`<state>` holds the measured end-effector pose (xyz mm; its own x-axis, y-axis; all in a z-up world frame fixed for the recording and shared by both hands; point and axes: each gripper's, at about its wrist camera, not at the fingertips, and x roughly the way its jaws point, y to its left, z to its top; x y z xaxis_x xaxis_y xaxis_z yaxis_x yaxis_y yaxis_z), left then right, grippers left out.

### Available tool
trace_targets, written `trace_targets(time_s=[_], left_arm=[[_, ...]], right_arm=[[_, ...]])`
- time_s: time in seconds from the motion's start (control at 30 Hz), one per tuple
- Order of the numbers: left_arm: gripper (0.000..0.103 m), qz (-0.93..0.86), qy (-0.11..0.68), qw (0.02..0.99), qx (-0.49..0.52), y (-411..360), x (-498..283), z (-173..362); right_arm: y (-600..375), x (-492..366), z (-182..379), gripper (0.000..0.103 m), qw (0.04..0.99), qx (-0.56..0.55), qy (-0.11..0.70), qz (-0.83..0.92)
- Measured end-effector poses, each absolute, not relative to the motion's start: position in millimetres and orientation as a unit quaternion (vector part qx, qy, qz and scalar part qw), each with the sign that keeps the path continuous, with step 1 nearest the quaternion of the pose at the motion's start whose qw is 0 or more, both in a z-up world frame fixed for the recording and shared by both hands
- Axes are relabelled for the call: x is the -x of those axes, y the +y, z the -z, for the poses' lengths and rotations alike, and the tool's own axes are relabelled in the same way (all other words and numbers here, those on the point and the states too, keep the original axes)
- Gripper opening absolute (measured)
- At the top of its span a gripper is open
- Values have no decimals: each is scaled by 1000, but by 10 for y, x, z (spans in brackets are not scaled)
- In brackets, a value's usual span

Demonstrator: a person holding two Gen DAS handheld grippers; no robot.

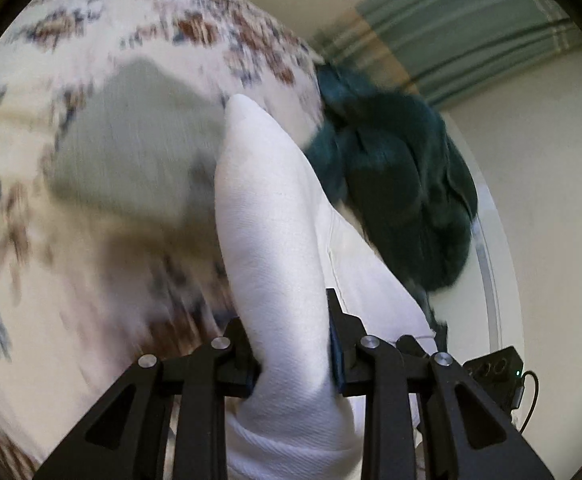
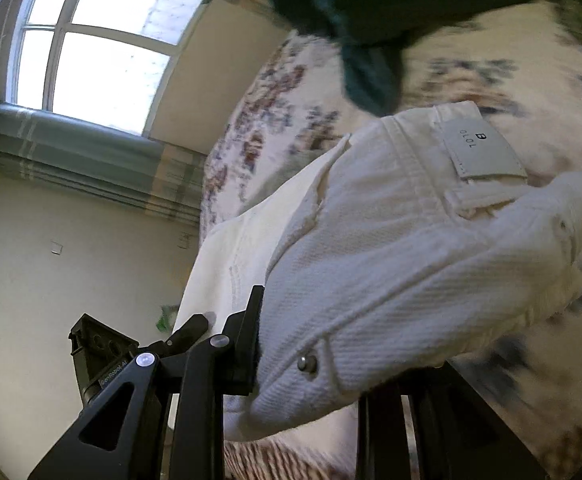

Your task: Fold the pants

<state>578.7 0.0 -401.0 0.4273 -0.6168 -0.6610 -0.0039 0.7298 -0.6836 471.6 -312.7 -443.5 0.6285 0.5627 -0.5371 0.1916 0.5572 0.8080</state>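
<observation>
Left claw (image 1: 293, 364) clamped on white denim pants (image 1: 275, 240); right claw (image 2: 307, 364) clamped on their waistband. Pants held above patterned carpet (image 1: 91, 60), beside dark green garment (image 1: 403, 176).

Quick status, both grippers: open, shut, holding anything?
Left gripper: shut on the white pants.
Right gripper: shut on the white pants, at the waistband end with the label.
</observation>
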Motion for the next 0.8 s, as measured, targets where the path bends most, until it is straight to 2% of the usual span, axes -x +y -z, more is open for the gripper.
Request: trace_targets(time_s=[0.17, 0.37, 0.53, 0.63, 0.7, 0.8], left_arm=[[24, 178, 469, 812, 298, 618, -6807, 4195], [24, 155, 485, 820, 262, 1054, -7541, 4872], [24, 136, 515, 797, 285, 1289, -7464, 5442], [25, 137, 516, 793, 293, 1372, -7314, 5539], [25, 136, 515, 792, 299, 1423, -7268, 5536], [25, 133, 513, 795, 293, 1448, -7205, 5473]], right_arm=[[-2325, -6041, 4671, 25, 787, -451, 391, -157], [-1667, -7064, 5269, 25, 791, -430, 399, -176], [-1388, -7242, 5810, 25, 786, -393, 448, -164], [-1334, -7149, 5940, 28, 786, -371, 468, -161], [-1370, -7115, 6035, 34, 767, -375, 494, -163], [-1500, -7058, 6064, 36, 754, -390, 504, -159]])
